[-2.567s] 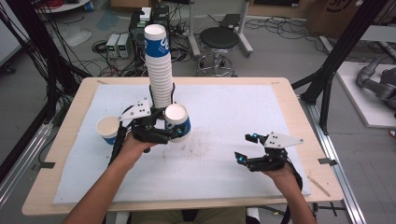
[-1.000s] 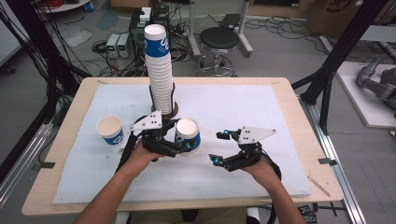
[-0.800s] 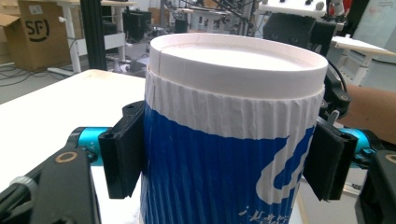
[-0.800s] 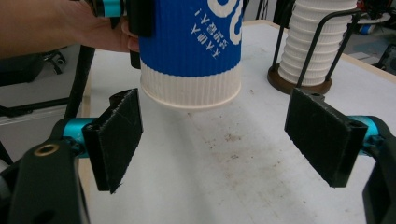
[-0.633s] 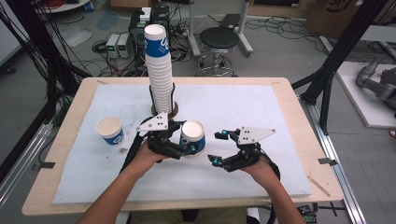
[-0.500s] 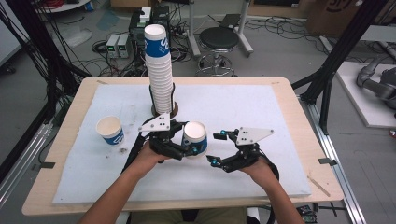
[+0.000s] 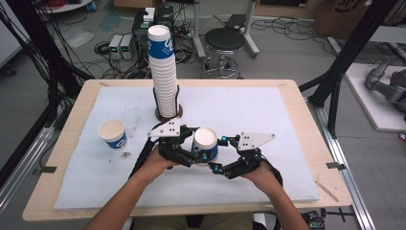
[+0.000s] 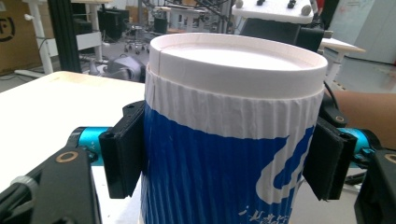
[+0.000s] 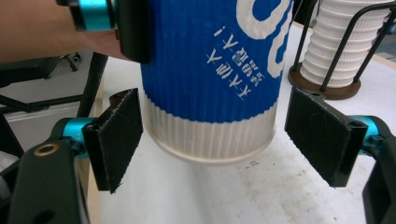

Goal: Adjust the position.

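— Where do we have the paper cup (image 7: 206,143) right now?

— We hold it upright just above the white mat (image 7: 268,115), near the front middle of the table (image 7: 297,100), in front of the tall stack of cups (image 7: 163,72) on its wire stand. In the right gripper view its bottom rim hangs clear of the mat.

— And our left gripper (image 8: 224,163)?

— Clamped on the cup. In the left gripper view both black pads press the ribbed blue-and-white wall, one on each side, below the white lip.

— The right gripper (image 9: 212,144)?

— Its jaws stand apart around the cup's lower part. In its own view we see a gap between each pad and the wall, so it grips nothing.

— Anything else on the mat?

— A second paper cup (image 7: 113,134) stands upright well off to the left, apart from both our hands.
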Available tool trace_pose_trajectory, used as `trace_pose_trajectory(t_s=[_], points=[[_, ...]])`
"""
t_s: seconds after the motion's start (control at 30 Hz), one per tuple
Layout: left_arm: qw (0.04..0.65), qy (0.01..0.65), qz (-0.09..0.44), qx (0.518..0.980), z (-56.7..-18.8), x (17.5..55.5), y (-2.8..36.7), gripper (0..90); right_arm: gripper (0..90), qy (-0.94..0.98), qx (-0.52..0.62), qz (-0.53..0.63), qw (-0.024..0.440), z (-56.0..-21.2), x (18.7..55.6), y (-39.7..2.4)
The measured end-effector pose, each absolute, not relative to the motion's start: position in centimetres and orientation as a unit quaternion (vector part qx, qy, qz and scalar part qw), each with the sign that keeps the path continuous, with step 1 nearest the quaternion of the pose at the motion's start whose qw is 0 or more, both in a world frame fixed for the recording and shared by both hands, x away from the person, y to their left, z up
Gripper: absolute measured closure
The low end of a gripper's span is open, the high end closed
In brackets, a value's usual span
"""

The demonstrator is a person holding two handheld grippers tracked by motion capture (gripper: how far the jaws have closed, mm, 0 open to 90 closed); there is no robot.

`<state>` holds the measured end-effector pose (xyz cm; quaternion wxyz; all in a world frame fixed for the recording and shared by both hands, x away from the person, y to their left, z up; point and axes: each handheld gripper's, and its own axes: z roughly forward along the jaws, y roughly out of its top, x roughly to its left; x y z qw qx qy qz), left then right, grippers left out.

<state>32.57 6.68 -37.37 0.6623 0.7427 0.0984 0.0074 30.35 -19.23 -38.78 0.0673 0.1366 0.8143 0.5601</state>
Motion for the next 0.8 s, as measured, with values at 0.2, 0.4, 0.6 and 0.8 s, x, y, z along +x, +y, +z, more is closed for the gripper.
trace_pose_trajectory(t_s=[0.2, 0.4, 0.6, 0.8], points=[[0.664, 0.092, 0.004, 0.742, -37.45, 32.44, 6.24, 26.0, 19.5, 0.814, 0.138, 0.561, 0.064, -39.03, 30.31, -18.76], [0.668, 0.089, 0.004, 0.739, -37.56, 32.3, 6.1, 26.1, 18.9, 0.81, 0.133, 0.568, 0.063, -39.17, 30.22, -18.52], [0.668, 0.087, 0.003, 0.739, -37.66, 32.2, 6.18, 26.9, 23.2, 0.812, 0.129, 0.566, 0.063, -39.19, 30.11, -18.55], [0.661, 0.092, 0.011, 0.745, -37.68, 32.02, 6.0, 26.3, 25.2, 0.817, 0.128, 0.559, 0.063, -39.19, 30.12, -18.56]])
